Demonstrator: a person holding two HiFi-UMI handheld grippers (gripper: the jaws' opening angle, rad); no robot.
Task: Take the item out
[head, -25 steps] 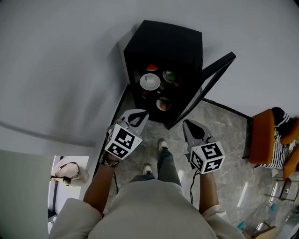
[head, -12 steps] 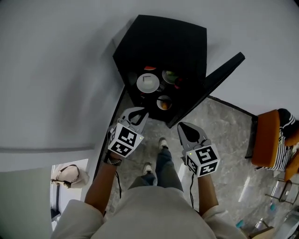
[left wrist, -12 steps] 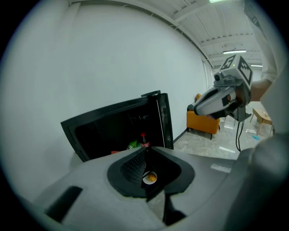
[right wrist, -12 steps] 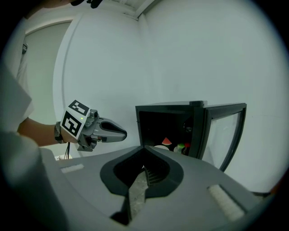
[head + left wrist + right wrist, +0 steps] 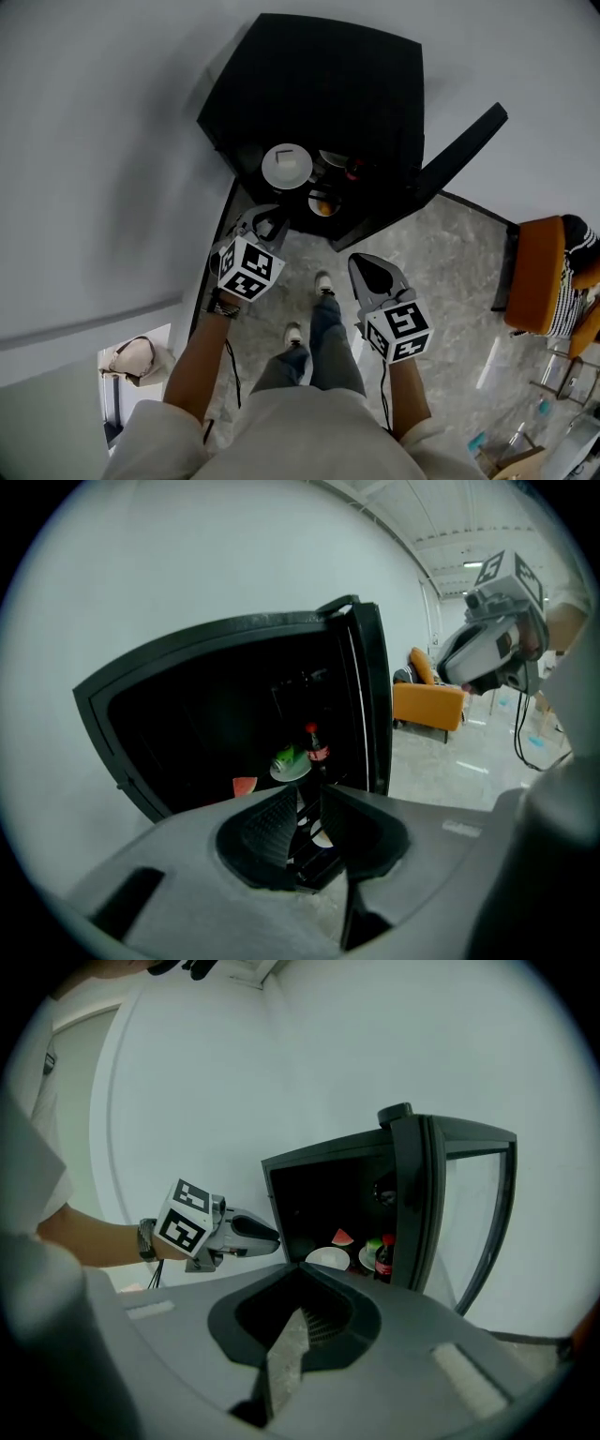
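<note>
A black cabinet (image 5: 328, 84) stands against the wall with its glass door (image 5: 459, 155) swung open to the right. On its shelves are a white plate (image 5: 286, 166), a watermelon slice (image 5: 343, 1237), a green item on a plate (image 5: 289, 761), a red-capped cola bottle (image 5: 317, 745) and a bowl of something orange (image 5: 321, 203). My left gripper (image 5: 267, 220) is at the cabinet's lower front edge. Its jaws have just been opening and stand a little apart with nothing between them (image 5: 309, 794). My right gripper (image 5: 375, 274) hangs further back over the floor, jaws together and empty (image 5: 300, 1269).
The open door juts out on the right of the opening. An orange chair (image 5: 530, 272) stands to the right on the grey stone floor. My feet (image 5: 323, 286) are just in front of the cabinet. A beige bag (image 5: 131, 356) lies at the lower left beyond a wall.
Both grippers have sunk and moved forward toward the cabinet's open front, the left one further. The left jaws have parted slightly. My head has leaned more over the cabinet.
</note>
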